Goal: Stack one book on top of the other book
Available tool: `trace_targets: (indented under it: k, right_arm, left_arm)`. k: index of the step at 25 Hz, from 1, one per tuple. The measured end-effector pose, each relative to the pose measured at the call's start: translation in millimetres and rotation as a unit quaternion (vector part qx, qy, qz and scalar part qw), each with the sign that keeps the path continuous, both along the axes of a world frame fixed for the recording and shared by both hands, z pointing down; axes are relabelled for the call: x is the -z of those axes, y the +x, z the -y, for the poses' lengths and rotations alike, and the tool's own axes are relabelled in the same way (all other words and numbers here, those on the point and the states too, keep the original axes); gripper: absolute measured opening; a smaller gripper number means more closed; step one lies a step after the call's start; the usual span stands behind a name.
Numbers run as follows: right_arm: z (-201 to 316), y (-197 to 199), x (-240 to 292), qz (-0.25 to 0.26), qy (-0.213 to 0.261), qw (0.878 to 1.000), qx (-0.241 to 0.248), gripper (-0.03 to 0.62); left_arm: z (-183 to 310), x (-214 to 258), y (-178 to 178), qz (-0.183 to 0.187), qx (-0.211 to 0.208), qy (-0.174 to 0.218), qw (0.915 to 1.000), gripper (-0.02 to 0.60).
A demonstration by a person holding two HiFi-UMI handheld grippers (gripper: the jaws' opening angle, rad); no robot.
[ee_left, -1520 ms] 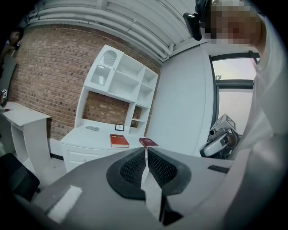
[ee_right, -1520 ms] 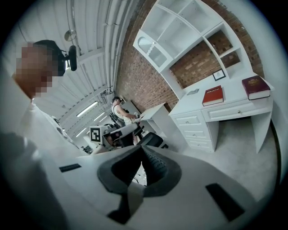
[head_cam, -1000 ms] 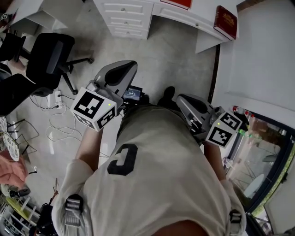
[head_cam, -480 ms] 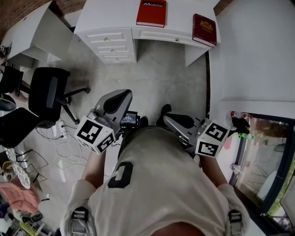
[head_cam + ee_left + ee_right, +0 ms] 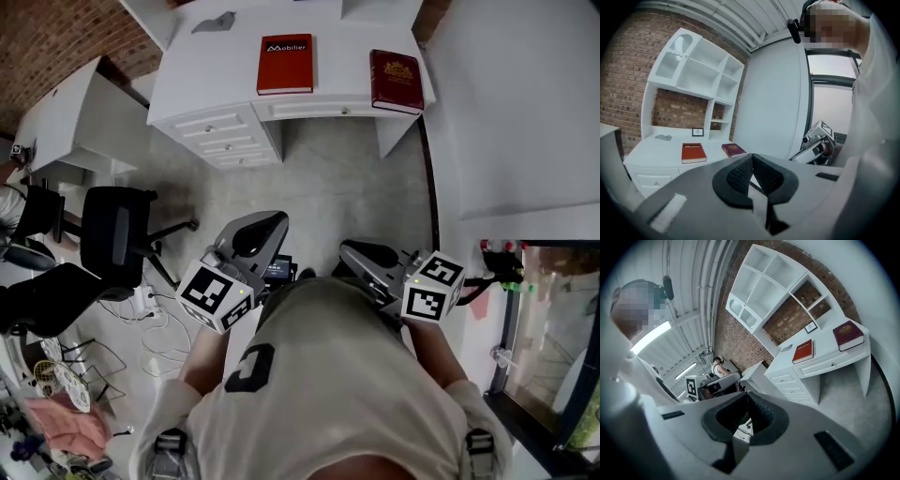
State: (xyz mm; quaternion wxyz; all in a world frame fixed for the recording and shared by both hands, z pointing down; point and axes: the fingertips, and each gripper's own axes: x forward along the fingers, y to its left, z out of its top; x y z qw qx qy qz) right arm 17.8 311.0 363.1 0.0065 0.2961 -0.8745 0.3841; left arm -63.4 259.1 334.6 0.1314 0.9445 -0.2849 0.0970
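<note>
- The surface (image 5: 187, 84), well ahead of the left gripper (image 5: 751, 159) and the right gripper (image 5: 746, 401), could be struck at its edge if approached too fast.
- The red book (image 5: 285, 64) and the dark red book (image 5: 396, 67) lie apart on it, far ahead; a flat book could be pushed away.
- Both grippers are closed and empty; if not opened, nothing can be grasped.

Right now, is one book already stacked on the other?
No, the red book and the maroon book lie flat and apart, side by side on the white desk.
</note>
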Motion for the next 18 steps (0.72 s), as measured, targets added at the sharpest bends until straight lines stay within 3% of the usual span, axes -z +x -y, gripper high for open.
trace_targets:
  k: [9, 18]
  right_arm:
    - [39, 78, 2, 0.049, -0.009, 0.998, -0.029, 0.005]
    - [67, 145, 3, 0.070, -0.010, 0.997, -0.019, 0.005]
  left_arm:
    - [30, 10, 79, 0.037, -0.012, 0.014, 0.9992, 0.003]
    - [71, 24, 123, 0.057, 0.037, 0.046, 0.9966, 0.003]
